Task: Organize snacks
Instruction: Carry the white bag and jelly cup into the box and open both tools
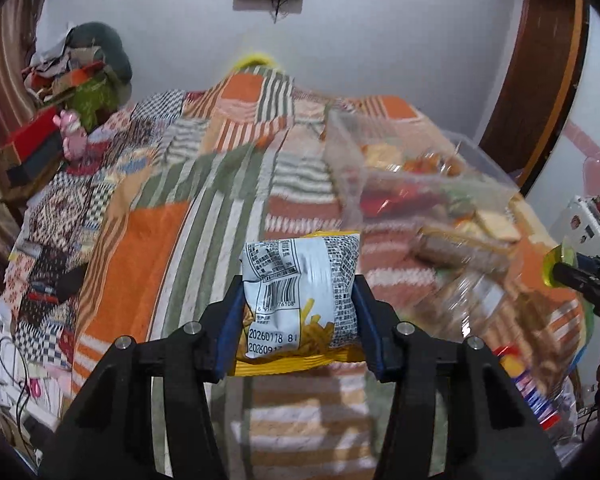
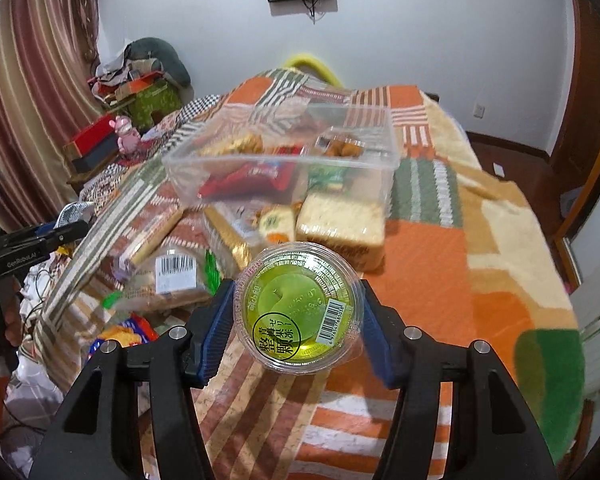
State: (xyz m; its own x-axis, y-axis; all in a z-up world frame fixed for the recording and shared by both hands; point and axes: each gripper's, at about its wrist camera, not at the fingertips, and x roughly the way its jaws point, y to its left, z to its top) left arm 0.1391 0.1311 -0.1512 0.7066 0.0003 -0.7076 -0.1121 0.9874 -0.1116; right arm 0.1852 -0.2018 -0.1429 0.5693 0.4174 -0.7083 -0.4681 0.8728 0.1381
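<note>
My left gripper [image 1: 298, 312] is shut on a yellow and white fries snack bag [image 1: 300, 292], held above the patchwork bed cover [image 1: 148, 280]. My right gripper [image 2: 298, 320] is shut on a green jelly cup [image 2: 298, 308] with a clear lid, held above the bed. A clear plastic bin [image 2: 284, 148] with several snacks inside sits ahead of the right gripper; it shows blurred at the right of the left wrist view [image 1: 380, 152]. The right gripper with the jelly cup shows at the far right of the left wrist view [image 1: 560, 268]. The left gripper shows at the left edge of the right wrist view [image 2: 66, 232].
Bread packs [image 2: 340, 224] and other wrapped snacks [image 2: 176, 276] lie on the bed between the bin and the grippers. Boxes, clothes and a pink toy [image 2: 126, 136] pile at the far left by the curtain [image 2: 24, 80]. A door [image 1: 540, 80] stands at the right.
</note>
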